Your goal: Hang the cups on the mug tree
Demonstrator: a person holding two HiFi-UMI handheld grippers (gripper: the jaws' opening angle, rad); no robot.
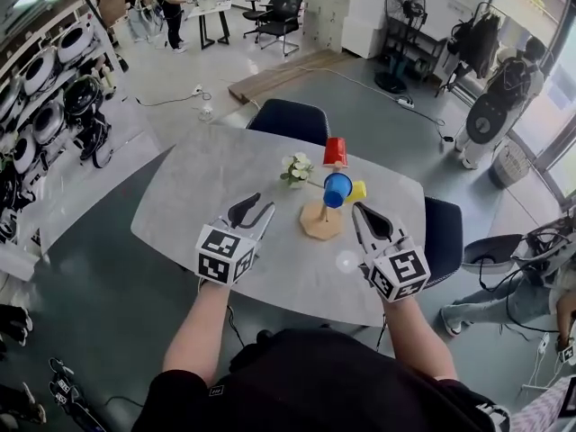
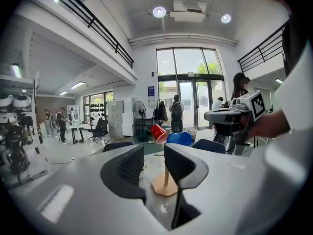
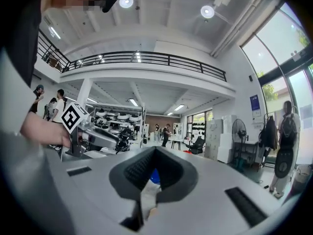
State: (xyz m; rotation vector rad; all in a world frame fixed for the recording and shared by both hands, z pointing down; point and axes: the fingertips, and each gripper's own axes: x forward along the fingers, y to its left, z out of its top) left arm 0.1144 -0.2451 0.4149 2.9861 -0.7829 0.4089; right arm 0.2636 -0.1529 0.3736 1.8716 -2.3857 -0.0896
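Observation:
A mug tree on a round wooden base (image 1: pixel 321 221) stands in the middle of the grey table (image 1: pixel 189 196). A red cup (image 1: pixel 335 152), a blue cup (image 1: pixel 337 190) and a yellow cup (image 1: pixel 357 191) hang on its pegs. My left gripper (image 1: pixel 255 212) hovers just left of the base, jaws apart with nothing between them. My right gripper (image 1: pixel 364 216) hovers just right of it, shut and empty. The left gripper view looks past its gripper (image 2: pixel 154 155) at the base (image 2: pixel 164 185), the red cup (image 2: pixel 157 132) and the blue cup (image 2: pixel 179 138). The right gripper (image 3: pixel 155 153) faces the blue cup (image 3: pixel 154 175).
A small pot of white flowers (image 1: pixel 297 170) stands just behind and left of the tree. Dark chairs (image 1: pixel 290 120) stand at the table's far side and at its right (image 1: pixel 443 232). People and equipment are farther off in the hall.

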